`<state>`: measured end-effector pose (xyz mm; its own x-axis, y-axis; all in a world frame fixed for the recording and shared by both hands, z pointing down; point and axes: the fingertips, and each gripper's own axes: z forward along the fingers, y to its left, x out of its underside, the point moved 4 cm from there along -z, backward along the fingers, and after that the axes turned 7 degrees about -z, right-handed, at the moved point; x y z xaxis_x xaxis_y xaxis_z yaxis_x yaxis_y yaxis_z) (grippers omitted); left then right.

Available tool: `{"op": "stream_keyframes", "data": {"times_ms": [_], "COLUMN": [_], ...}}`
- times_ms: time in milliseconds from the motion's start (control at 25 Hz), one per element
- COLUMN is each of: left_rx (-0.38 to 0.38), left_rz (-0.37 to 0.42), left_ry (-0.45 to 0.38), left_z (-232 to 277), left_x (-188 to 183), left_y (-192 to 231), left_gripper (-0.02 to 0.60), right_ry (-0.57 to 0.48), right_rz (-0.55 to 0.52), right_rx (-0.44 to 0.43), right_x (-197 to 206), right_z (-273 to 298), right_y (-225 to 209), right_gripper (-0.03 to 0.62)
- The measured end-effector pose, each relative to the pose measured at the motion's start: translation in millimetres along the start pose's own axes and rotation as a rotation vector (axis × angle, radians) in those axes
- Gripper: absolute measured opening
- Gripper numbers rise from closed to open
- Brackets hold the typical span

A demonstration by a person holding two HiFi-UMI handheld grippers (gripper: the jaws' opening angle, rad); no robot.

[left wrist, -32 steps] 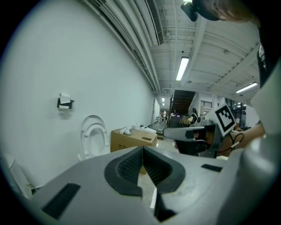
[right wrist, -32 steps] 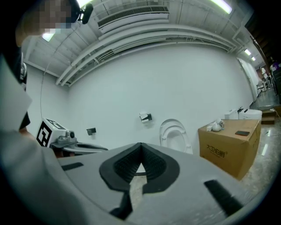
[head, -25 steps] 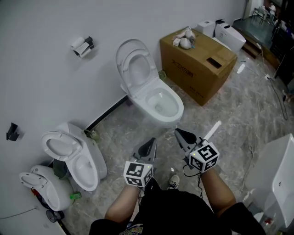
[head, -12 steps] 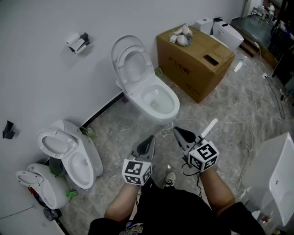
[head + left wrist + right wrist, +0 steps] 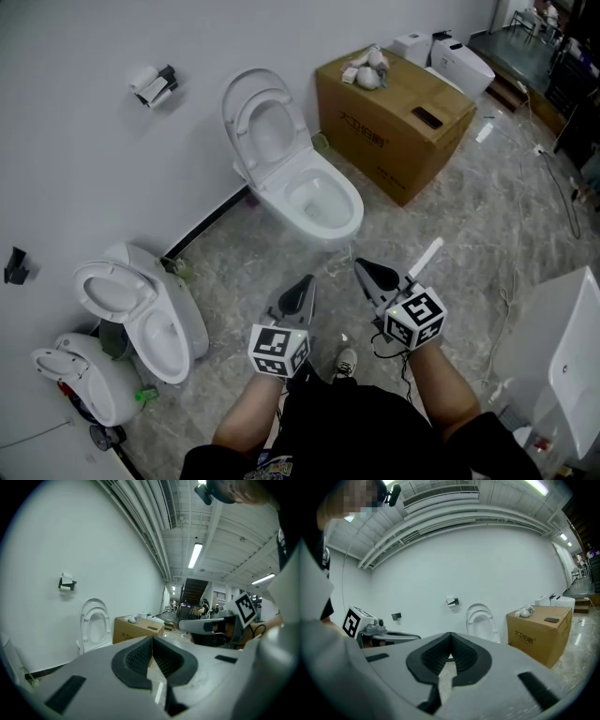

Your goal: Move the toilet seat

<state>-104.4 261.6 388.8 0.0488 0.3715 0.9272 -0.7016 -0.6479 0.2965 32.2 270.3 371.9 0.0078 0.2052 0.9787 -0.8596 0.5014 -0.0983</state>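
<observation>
A white toilet (image 5: 309, 199) stands against the wall ahead, its seat and lid (image 5: 256, 120) raised upright. The raised seat shows in the left gripper view (image 5: 95, 625) and the right gripper view (image 5: 481, 621) too. My left gripper (image 5: 307, 284) and right gripper (image 5: 361, 268) hover side by side over the marble floor, a short way in front of the bowl and touching nothing. Both are shut and empty. In the left gripper view the jaws meet at the left gripper's tip (image 5: 152, 638); in the right gripper view they meet at the right gripper's tip (image 5: 450, 634).
A brown cardboard box (image 5: 394, 108) stands right of the toilet. A second toilet (image 5: 150, 309) with its seat up lies at the lower left, and a third fixture (image 5: 80, 382) beside it. A toilet-paper holder (image 5: 153, 82) hangs on the wall. A white fixture (image 5: 562, 356) stands at the right.
The view has shifted a little, so the toilet and box sit slightly higher and to the left. Both grippers keep their places, shut.
</observation>
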Motion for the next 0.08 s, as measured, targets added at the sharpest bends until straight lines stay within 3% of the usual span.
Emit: {"op": "stream_keyframes", "data": {"times_ms": [80], "left_rx": [0.001], "left_rz": [0.0], "left_ry": [0.001], "left_z": [-0.8], "left_x": [1.1], "left_y": [-1.5], "left_gripper": [0.006], "right_ry": [0.0], "right_rz": [0.001], "right_rx": [0.001], "right_x": [0.9], "right_z": [-1.7], "right_y": [0.4], "right_gripper": [0.005]}}
